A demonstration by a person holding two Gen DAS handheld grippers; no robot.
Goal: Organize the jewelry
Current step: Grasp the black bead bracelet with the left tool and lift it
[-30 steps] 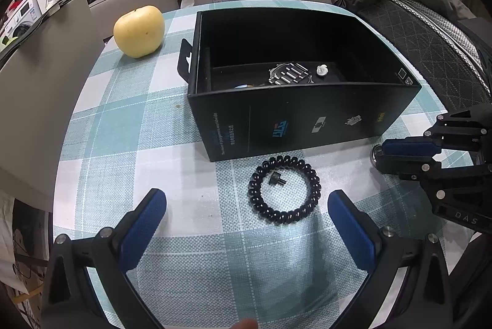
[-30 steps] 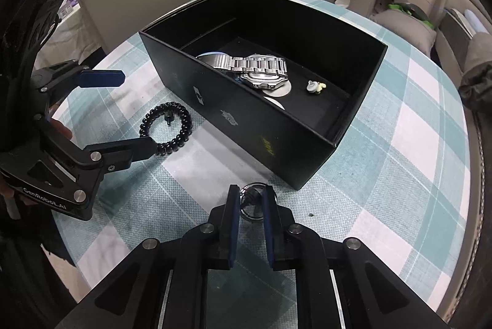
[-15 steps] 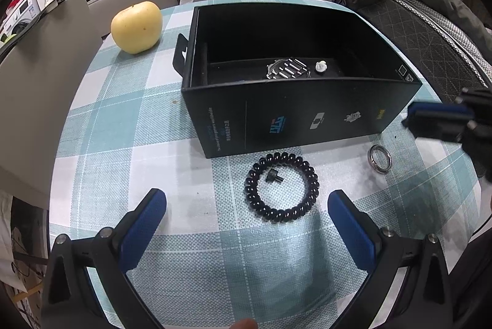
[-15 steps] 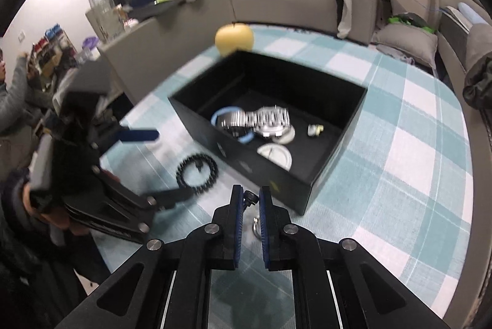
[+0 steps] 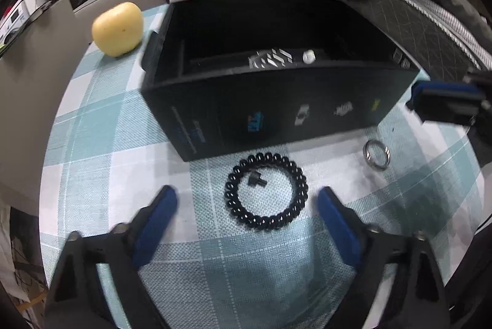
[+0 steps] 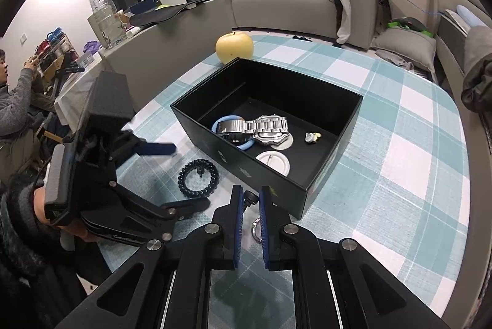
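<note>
A black open box (image 5: 276,110) (image 6: 310,190) sits on the checked table; inside lie a silver watch (image 6: 264,129), a blue ring, round discs and a small white piece (image 6: 312,137). A black bead bracelet (image 5: 266,190) (image 6: 198,177) lies before the box with a small black stud (image 5: 256,179) inside it. A silver ring (image 5: 376,155) (image 6: 256,229) lies on the cloth. My left gripper (image 5: 246,206) is open, straddling the bracelet. My right gripper (image 6: 250,199) is raised above the ring, shut on a small black stud (image 6: 249,199).
A yellow apple (image 5: 118,29) (image 6: 234,47) stands beyond the box's far left corner. The table edge curves close on the left, with a grey panel (image 5: 33,52) beside it. Sofas with clothes lie behind.
My right gripper rose from the table with the small stud between its fingers, leaving the silver ring on the cloth. My left gripper moved forward toward the bracelet.
</note>
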